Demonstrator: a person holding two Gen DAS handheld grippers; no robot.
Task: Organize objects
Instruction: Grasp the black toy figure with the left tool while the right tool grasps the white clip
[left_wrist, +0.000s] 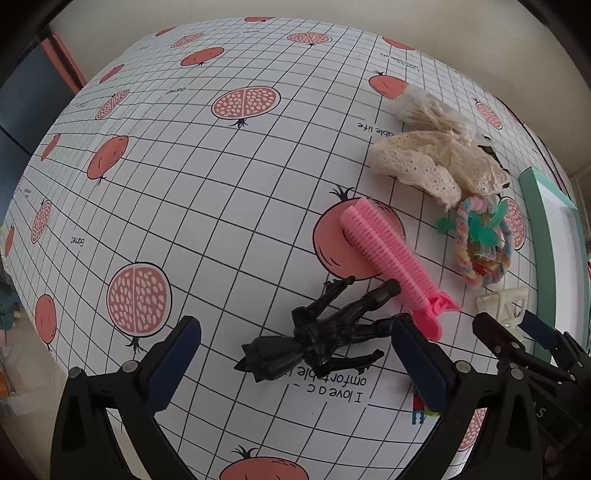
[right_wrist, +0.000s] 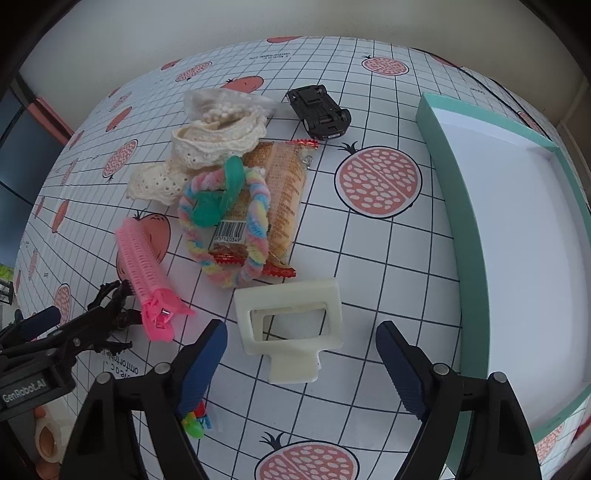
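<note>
The left gripper (left_wrist: 295, 363) has its jaws apart around a black claw clip (left_wrist: 325, 332) at the lower centre of its frame. The right gripper (right_wrist: 301, 360) is also spread, a cream hair clip (right_wrist: 295, 328) between its fingers. The teal box (right_wrist: 458, 206) lies at the right.
</note>
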